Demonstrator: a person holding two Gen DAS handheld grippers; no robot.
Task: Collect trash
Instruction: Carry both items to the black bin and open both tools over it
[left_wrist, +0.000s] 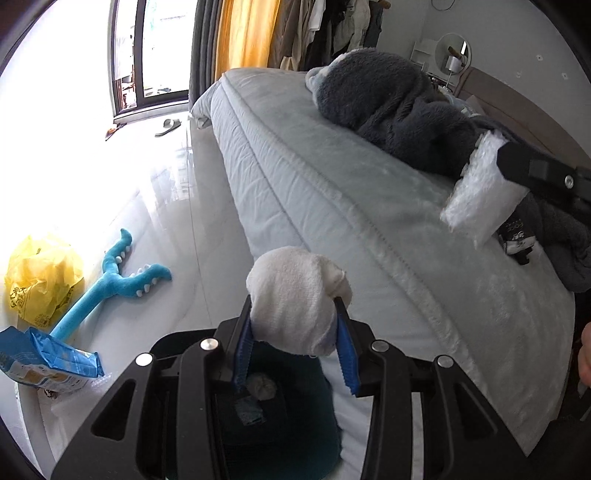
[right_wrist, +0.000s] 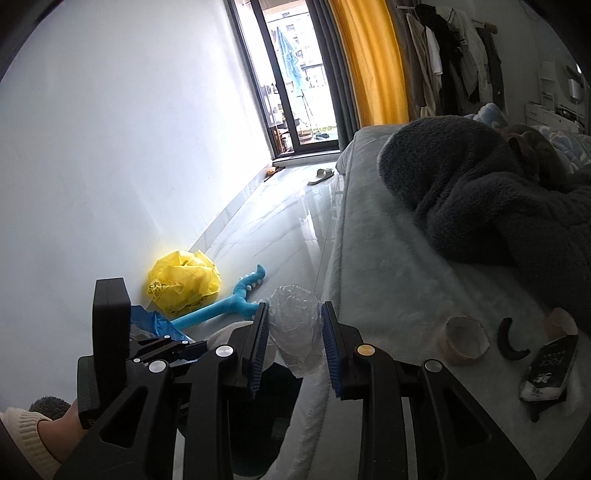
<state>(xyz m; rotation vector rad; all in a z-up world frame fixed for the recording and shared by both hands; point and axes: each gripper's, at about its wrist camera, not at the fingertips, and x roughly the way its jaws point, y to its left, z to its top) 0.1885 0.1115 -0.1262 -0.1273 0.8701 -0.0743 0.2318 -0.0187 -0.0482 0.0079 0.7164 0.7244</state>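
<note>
Left gripper (left_wrist: 297, 325) clamped on white wad (left_wrist: 295, 299), right gripper (right_wrist: 293, 332) clamped on clear plastic (right_wrist: 293, 321), its lower end hidden.

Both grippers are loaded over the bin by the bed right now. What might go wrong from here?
1. The white wad bulges above the left gripper, pinched only low down; it may slip and miss the dark bin.
2. The crumpled clear plastic in the right gripper is light and might drift onto the floor.
</note>
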